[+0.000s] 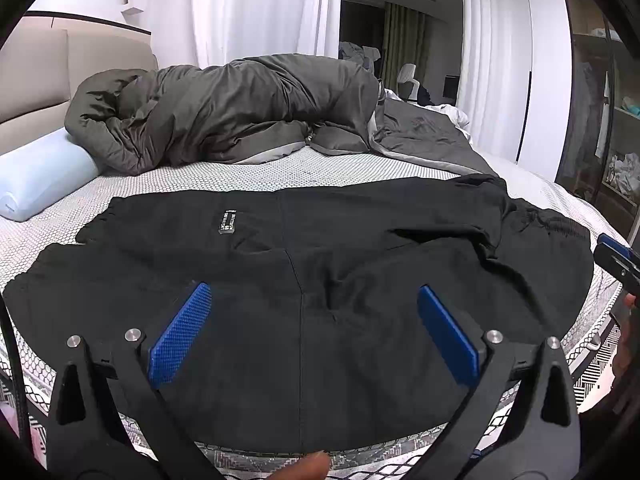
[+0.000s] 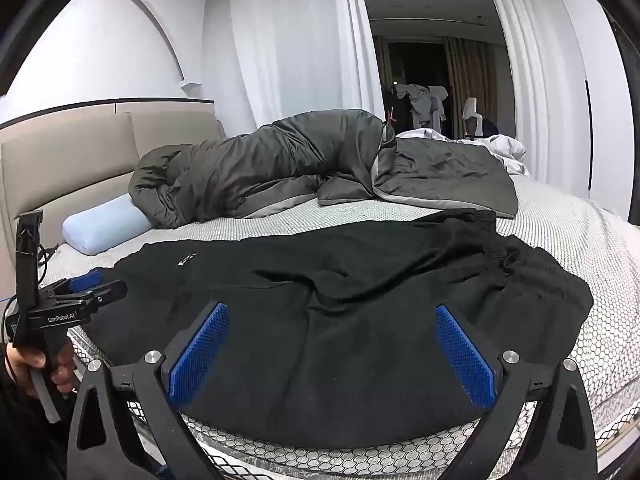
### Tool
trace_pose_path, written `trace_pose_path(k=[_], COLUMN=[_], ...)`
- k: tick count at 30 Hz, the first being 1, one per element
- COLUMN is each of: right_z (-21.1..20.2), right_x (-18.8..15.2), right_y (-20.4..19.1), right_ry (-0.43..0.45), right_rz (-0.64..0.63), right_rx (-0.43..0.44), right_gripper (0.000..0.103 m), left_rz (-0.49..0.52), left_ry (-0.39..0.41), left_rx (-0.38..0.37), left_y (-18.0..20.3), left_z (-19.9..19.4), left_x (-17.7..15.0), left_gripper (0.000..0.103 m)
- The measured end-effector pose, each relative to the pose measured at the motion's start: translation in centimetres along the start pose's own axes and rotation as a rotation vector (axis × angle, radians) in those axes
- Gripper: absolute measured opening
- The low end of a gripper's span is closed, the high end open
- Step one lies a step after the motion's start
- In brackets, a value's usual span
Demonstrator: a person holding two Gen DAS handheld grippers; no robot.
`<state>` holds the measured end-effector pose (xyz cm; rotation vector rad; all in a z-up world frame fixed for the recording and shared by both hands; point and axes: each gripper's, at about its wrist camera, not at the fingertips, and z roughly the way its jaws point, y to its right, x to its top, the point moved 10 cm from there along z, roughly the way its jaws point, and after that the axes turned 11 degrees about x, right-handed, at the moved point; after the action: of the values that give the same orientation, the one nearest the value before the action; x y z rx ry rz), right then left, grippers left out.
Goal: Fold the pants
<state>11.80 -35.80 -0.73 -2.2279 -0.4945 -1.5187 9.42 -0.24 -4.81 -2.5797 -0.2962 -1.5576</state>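
On the bed (image 1: 280, 168): black pants (image 1: 320, 280) spread out near its front edge, rumpled at the waistband.
Left gripper (image 1: 314, 334): jaws apart, holding nothing.
Right gripper (image 2: 332, 350): jaws apart, holding nothing.
Progress: seemingly no fold made; all folding remains.

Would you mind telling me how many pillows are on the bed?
1: a light blue pillow lies by the headboard, its end tucked under the grey duvet. Others may be hidden beneath it.

1. We are in a home bedroom: a bed (image 2: 560, 240) with a padded headboard (image 2: 80, 152).
2. We see a rumpled grey duvet (image 2: 280, 160), a pale blue pillow (image 2: 104, 224) and white curtains (image 2: 288, 40).
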Motion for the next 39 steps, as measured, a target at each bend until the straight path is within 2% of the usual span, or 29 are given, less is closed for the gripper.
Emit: trace_pose_path(k=[39], right_z=[0.18], right_x=[-0.15], right_y=[-0.24], right_ry=[-0.009], right_rz=[-0.007], right_rx=[0.004], right_gripper=[0.103], left_rz=[0.012], left_ry=[0.009], left_rx=[0.004], left_y=[0.35], left_z=[-0.12], left_x=[0.2], left_gripper=[0.103])
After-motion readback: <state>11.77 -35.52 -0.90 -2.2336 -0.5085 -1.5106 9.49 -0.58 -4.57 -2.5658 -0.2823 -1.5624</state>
